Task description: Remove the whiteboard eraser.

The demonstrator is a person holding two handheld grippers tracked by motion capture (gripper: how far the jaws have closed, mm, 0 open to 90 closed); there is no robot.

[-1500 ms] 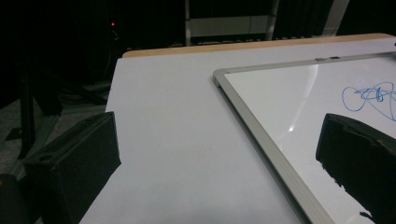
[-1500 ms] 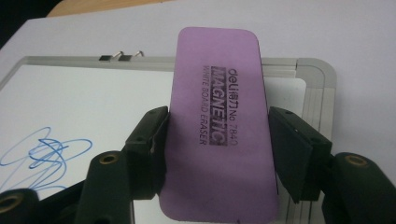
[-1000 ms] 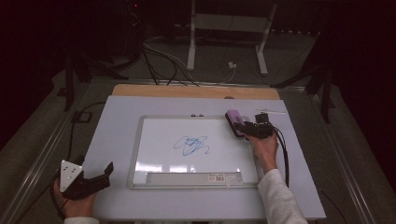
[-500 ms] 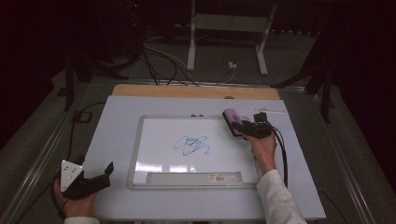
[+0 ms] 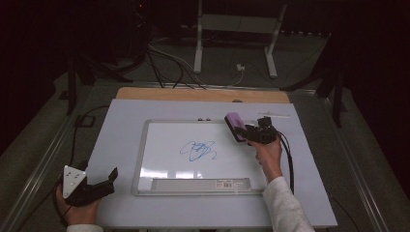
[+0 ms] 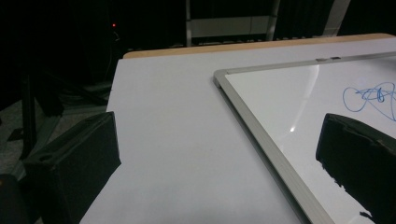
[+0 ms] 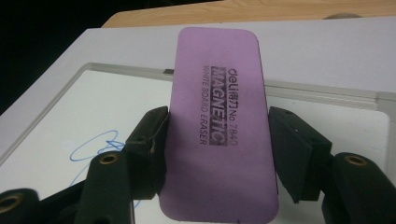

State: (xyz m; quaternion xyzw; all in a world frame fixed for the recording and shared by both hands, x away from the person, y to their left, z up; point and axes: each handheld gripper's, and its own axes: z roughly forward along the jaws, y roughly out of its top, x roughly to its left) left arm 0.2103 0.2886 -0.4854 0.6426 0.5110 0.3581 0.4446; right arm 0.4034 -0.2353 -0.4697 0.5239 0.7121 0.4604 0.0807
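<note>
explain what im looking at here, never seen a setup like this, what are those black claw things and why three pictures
The black claws are handheld two-jaw grippers; a person holds one in each hand at a table. The wide picture comes from a fixed camera above the table. The other two come from small cameras riding on each gripper, looking along its jaws.

On the white table lies a framed whiteboard with a blue scribble on it.

The right gripper is shut on a purple eraser, printed "magnetic white board eraser", held over the board's far right corner, apart from the scribble. The left gripper sits at the near left of the table, jaws open and holding nothing.
</note>
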